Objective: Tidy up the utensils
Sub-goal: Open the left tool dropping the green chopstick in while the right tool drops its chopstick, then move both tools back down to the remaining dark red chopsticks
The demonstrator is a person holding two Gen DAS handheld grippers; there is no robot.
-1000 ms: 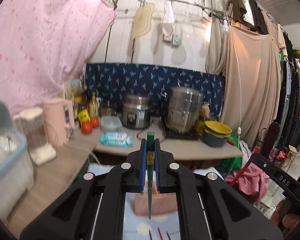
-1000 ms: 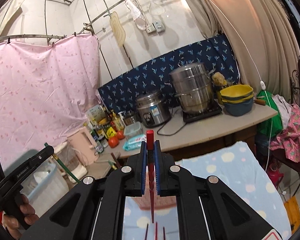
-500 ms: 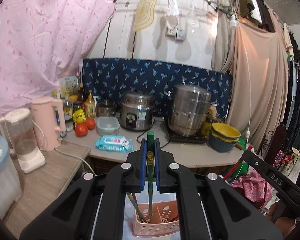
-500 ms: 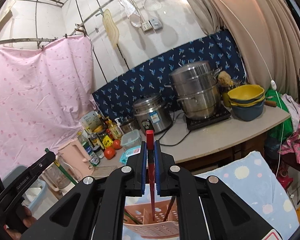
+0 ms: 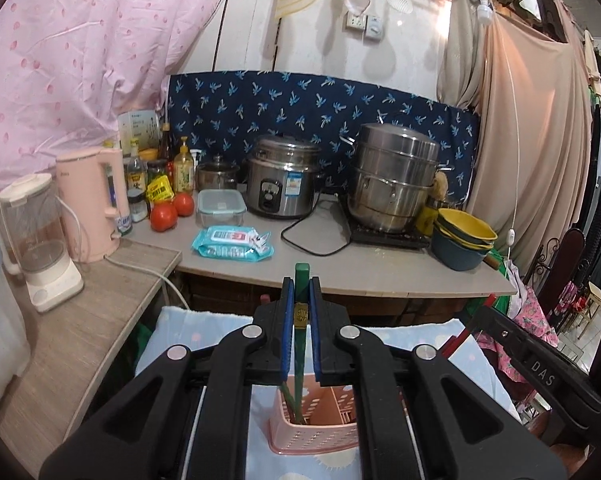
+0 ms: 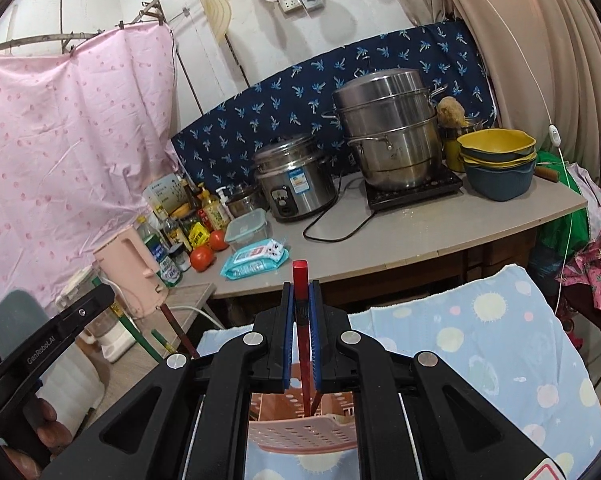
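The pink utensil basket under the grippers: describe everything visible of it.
The pink utensil basket looks like moulded plastic, squarish, with rows of small holes through its walls and larger slots inside. It stands upright on a pale blue cloth with pastel dots, partly hidden by both grippers' frames. Its top is open. The green chopstick in the left gripper's jaws and the red chopstick in the right gripper's jaws reach down into it, beside other sticks leaning inside.
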